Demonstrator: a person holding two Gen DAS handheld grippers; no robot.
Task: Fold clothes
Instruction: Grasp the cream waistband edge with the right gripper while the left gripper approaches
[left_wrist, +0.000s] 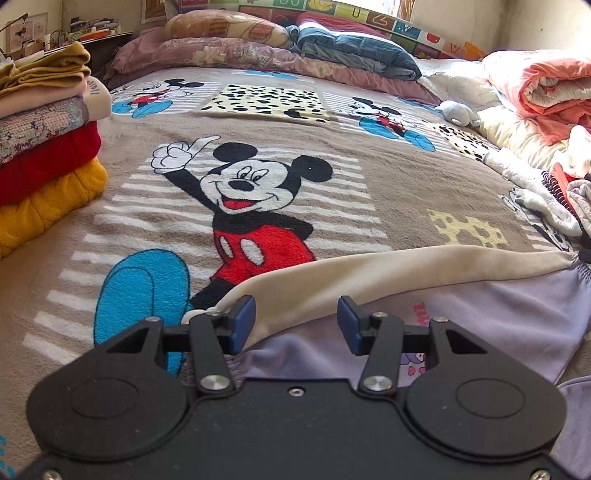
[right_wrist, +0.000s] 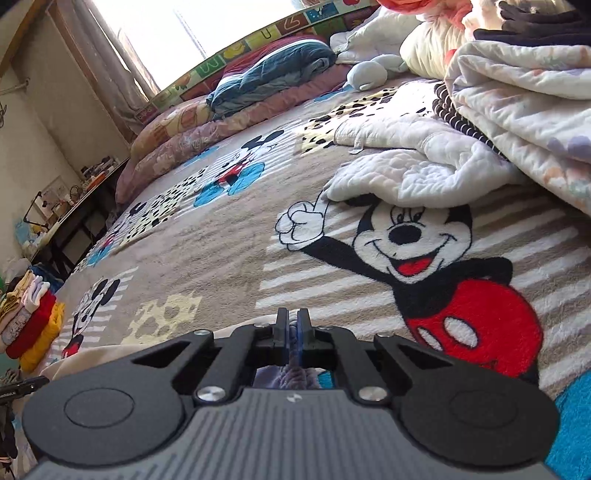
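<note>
The left gripper (left_wrist: 296, 323) hovers, jaws spread, over a lilac garment (left_wrist: 498, 314) at lower frame. The right gripper's (right_wrist: 294, 334) jaws pinch its gathered edge on the bed (right_wrist: 221, 251).

Blanket (left_wrist: 110, 229): taupe, white stripes, Mickey in red shorts.
Garment (left_wrist: 498, 314): I see lavender, cream lining.
Folded stack (left_wrist: 48, 147): mustard, pink, red, yellow knit.
My pads (left_wrist: 243, 323): blue.

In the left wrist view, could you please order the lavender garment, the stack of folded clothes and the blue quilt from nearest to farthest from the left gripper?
From the left gripper:
1. Lavender garment, directly beneath the open jaws.
2. Stack of folded clothes, at the left edge of the bed.
3. Blue quilt, far end, on the pillows.
</note>
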